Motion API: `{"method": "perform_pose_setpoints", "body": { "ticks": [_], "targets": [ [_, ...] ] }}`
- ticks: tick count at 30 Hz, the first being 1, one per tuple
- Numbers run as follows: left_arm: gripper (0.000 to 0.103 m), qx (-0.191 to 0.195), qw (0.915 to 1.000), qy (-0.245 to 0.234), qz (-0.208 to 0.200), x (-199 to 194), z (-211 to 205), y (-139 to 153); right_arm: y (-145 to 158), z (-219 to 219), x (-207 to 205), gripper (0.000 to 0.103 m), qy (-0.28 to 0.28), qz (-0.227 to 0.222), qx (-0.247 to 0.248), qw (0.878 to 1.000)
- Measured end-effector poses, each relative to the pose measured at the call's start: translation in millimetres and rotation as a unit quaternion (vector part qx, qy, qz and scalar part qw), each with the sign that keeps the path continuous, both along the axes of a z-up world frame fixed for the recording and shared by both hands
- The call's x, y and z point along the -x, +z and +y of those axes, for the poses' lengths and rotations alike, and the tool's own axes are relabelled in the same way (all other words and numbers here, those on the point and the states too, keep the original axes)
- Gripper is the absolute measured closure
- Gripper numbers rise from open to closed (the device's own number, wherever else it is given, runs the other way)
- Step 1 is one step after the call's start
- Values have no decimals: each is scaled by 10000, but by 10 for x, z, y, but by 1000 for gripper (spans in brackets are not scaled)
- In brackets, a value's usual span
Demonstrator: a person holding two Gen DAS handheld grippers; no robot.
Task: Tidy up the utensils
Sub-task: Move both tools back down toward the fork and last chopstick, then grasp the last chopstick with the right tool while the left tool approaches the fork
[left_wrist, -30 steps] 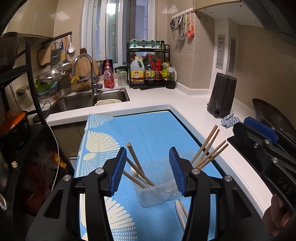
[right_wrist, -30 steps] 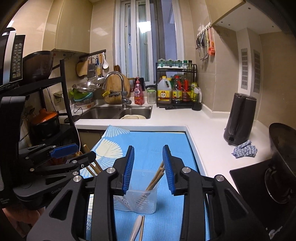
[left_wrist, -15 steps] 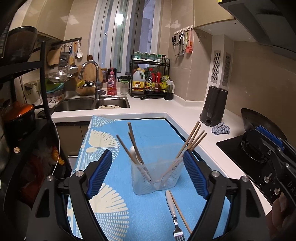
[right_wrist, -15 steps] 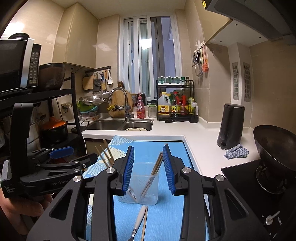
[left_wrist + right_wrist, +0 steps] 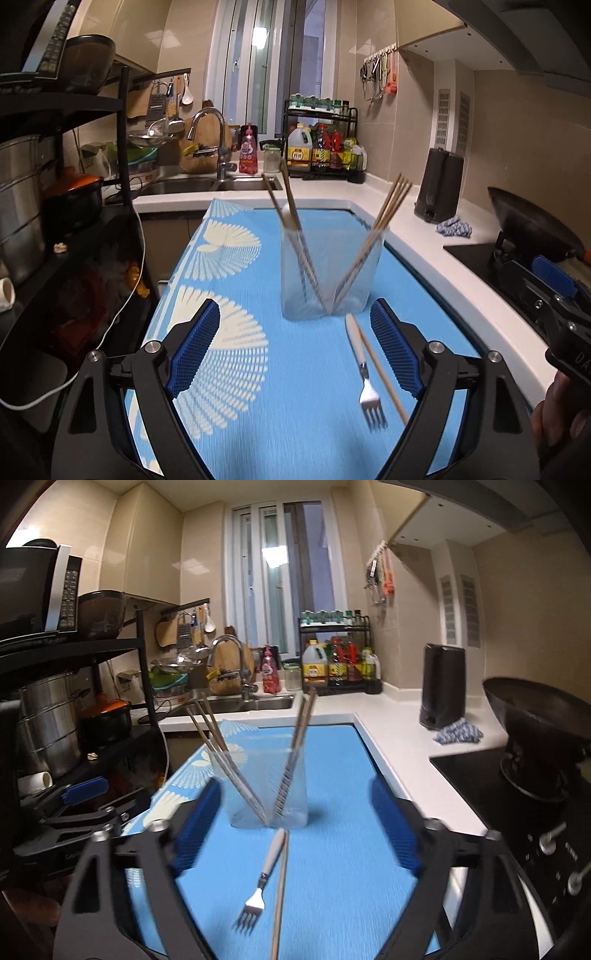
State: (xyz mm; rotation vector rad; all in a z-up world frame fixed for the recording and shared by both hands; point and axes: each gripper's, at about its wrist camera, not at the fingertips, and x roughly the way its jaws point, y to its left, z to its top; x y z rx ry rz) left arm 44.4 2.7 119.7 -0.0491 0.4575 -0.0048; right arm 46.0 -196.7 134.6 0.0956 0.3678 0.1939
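A clear plastic container point(image 5: 328, 269) point(image 5: 266, 786) stands on the blue patterned mat point(image 5: 258, 406) point(image 5: 340, 849). It holds two leaning bunches of wooden chopsticks point(image 5: 291, 214) point(image 5: 304, 720). In front of it a white-handled fork point(image 5: 360, 362) point(image 5: 266, 867) and one loose chopstick point(image 5: 382, 373) point(image 5: 281, 886) lie on the mat. My left gripper point(image 5: 293, 314) hangs short of the container, its jaws opening, gripping nothing. My right gripper point(image 5: 295, 786) is also opening and empty, with the fork and chopstick on the mat below its gap.
A sink with a faucet point(image 5: 207, 122) and a condiment rack point(image 5: 321, 147) line the back counter. A black kettle point(image 5: 439, 184) and a cloth point(image 5: 454, 227) sit right. A wok point(image 5: 535, 716) is on the stove, and a shelf with pots point(image 5: 48, 716) stands left.
Both grippers drew back from the container and sank lower. Their jaws spread wide, the right one in the last half second. The fork and loose chopstick came into full view.
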Motion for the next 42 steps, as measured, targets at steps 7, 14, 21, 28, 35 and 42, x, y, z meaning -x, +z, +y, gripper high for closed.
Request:
{"method": "perform_pose_setpoints", "body": {
  "ticks": [7,14,21,28,35,42],
  "targets": [
    [12,244,9992,-136,297,234,-20,-441,-583,16,111,5,46,638,155,9978],
    [18,174,9976,87,661,201,26,-734,-1089,202,195,10,198,1140,362,9926],
    [27,197,9972,69,719,226,39,-797,-1389,349,140,41,364,1541,564,9858],
    [36,206,9975,-50,680,236,8,-785,-1514,371,92,83,367,1784,652,9811],
    [55,221,9967,-185,763,231,-50,-842,-1505,286,66,97,250,1823,538,9815],
    [68,137,9957,-428,811,211,-221,-930,-1512,100,48,96,-16,1873,415,9814]
  ]
}}
